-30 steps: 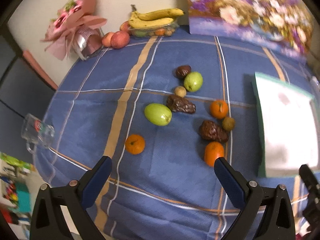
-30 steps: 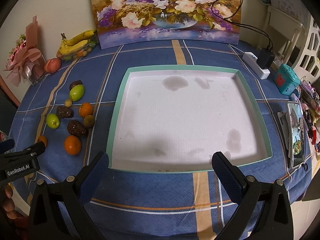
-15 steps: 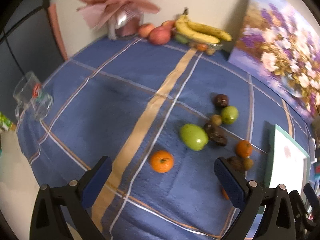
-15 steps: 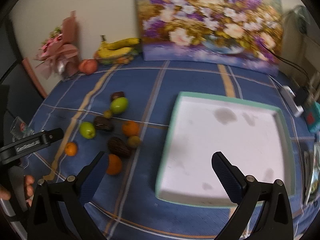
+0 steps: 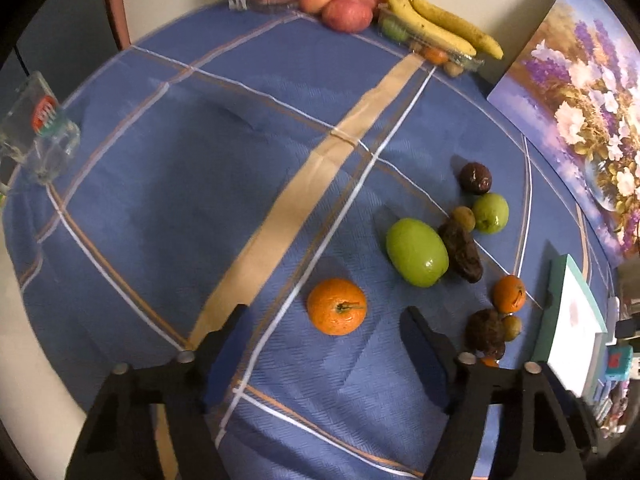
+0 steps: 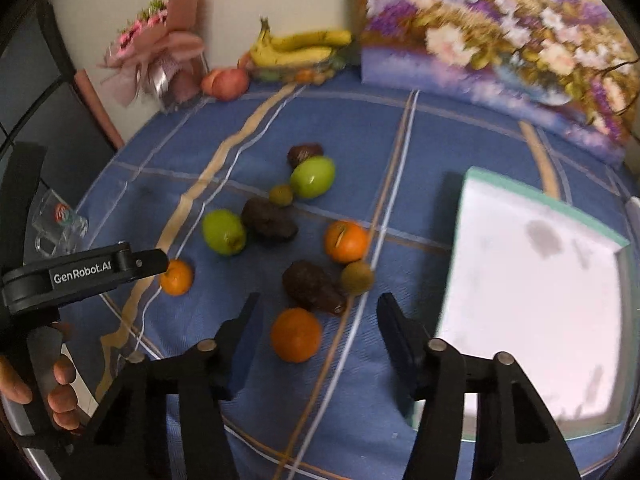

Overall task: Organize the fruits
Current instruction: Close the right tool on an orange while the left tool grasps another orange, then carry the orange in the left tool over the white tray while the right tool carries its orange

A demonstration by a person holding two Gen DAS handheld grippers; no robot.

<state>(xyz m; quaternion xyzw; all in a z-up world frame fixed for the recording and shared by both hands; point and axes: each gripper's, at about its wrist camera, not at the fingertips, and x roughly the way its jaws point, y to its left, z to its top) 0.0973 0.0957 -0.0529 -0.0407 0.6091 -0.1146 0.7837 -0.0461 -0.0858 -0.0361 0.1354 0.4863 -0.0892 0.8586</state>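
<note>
On the blue checked tablecloth (image 5: 168,184), both grippers were found redirected from the tray toward the loose fruit, and both sets of jaws had just been narrowing. A second before, the right wrist view was filled by the empty white tray (image 6: 532,280); at this moment the tray was seen only at the right edge, and the fruit cluster was centred instead.

The left gripper (image 5: 324,330) was pointed steeply down at the outlying orange (image 5: 337,306). Its jaws had been brought in from full width to a partial opening, one on each side of the orange and just short of it. No pad was seen pressing on the fruit, so nothing was yet grasped.

The right gripper (image 6: 318,320) had been narrowed further. The nearest orange (image 6: 296,335) was framed between its jaws, with clear gaps on both sides, so this gripper was likewise empty.

All loose fruit was seen lying on the cloth to the left of the tray: the large green fruit (image 5: 416,252), a smaller green one (image 6: 313,177), a third orange (image 6: 346,241), the dark wrinkled pieces and the small brownish ones. Nothing had been placed in the tray.

It was judged that two pickups were being prepared at once, with sorting not yet begun. Each orange was judged likely to roll if only one pad were brought against it first.
</note>
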